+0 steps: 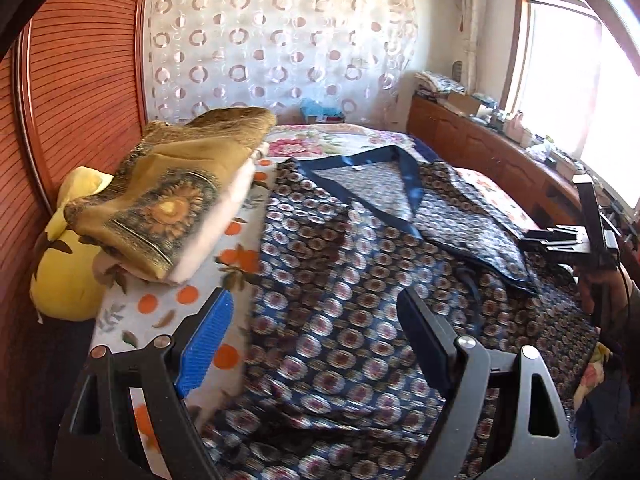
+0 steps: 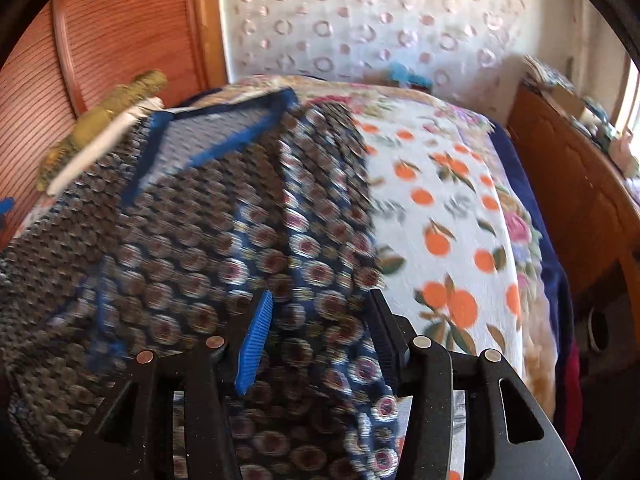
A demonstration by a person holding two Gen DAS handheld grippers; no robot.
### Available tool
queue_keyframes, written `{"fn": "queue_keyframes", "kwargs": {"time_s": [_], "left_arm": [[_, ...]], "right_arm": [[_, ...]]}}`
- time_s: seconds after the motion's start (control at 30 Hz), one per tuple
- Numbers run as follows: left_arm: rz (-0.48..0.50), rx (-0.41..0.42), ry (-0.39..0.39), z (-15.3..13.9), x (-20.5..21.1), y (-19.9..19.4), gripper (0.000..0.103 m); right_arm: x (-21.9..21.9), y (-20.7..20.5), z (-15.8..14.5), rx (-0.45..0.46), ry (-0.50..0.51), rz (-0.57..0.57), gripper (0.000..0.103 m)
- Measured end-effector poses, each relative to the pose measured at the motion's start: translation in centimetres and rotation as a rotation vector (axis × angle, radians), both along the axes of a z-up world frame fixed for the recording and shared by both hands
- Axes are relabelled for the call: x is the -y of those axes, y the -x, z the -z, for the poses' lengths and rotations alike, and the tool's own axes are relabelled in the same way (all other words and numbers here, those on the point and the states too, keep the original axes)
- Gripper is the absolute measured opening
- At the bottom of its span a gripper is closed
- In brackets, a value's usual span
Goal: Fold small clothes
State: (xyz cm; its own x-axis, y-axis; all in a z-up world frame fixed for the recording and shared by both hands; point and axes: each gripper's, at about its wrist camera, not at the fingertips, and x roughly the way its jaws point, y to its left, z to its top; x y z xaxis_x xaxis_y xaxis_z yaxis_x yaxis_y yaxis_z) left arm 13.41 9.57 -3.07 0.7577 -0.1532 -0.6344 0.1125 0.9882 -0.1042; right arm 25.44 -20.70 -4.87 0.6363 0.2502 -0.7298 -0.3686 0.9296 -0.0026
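two hand-held grippers [image 1: 316,336] [image 2: 320,332], one patterned garment [image 1: 360,280]

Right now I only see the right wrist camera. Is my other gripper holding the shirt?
Observer: No. The left gripper is open above the patterned shirt and holds nothing.
Operator: What's under that brown blanket?
Observer: A yellow pillow, against the wooden headboard.
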Motion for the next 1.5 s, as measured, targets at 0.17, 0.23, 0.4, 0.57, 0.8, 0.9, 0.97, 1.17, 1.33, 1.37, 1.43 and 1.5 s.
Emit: {"fn": "queue_keyframes", "kwargs": {"time_s": [0.17, 0.23, 0.4, 0.57, 0.8, 0.9, 0.97, 1.17, 1.33, 1.37, 1.43, 1.5], "left_arm": [[0.005, -0.024, -0.022, -0.2, -1.1, -2.3, 0.084], [0.020, -0.033, -0.024, -0.2, -1.2, -3.2, 0.078], [0.086, -0.081, -0.065, -0.2, -0.4, -5.9, 0.069], [0.150, -0.151, -0.110, 0.0, 0.6, -9.1, 0.056], [0.155, -0.283, -0.179, 2.7, 0.6, -13.7, 0.054], [0.160, -0.313, -0.183, 3.6, 0.6, -14.5, 0.054], [0.163, -0.326, -0.185, 4.0, 0.6, -14.7, 0.054], [0.186, -0.330, -0.162, 4.4, 0.5, -15.1, 0.054], [0.206, -0.322, -0.129, 4.2, 0.2, -15.6, 0.028], [0.208, -0.324, -0.121, 4.2, 0.1, -15.6, 0.019], [0.213, -0.313, -0.116, 4.0, 0.0, -15.7, 0.006], [0.191, -0.277, -0.125, 3.4, -0.4, -15.3, 0.005]], "right_arm": [[1.2, -0.8, 1.0, 0.002, -0.030, 0.023, 0.053], [1.2, -1.0, 1.2, 0.002, -0.030, 0.029, 0.055], [1.4, -1.5, 2.2, 0.000, -0.015, 0.022, 0.071], [1.5, -1.3, 2.3, -0.001, -0.016, 0.021, 0.076], [1.7, -1.4, 2.4, 0.000, -0.016, 0.026, 0.079], [1.8, -1.5, 2.5, -0.001, -0.018, 0.027, 0.079], [1.8, -1.5, 2.5, 0.000, -0.018, 0.027, 0.079], [1.8, -1.4, 2.5, 0.000, -0.018, 0.027, 0.080], [1.7, -1.4, 2.5, 0.000, -0.018, 0.028, 0.080], [1.7, -1.4, 2.5, 0.000, -0.018, 0.028, 0.081], [1.7, -1.4, 2.6, 0.000, -0.019, 0.027, 0.081], [1.7, -1.3, 2.6, 0.000, -0.019, 0.026, 0.081]]}}
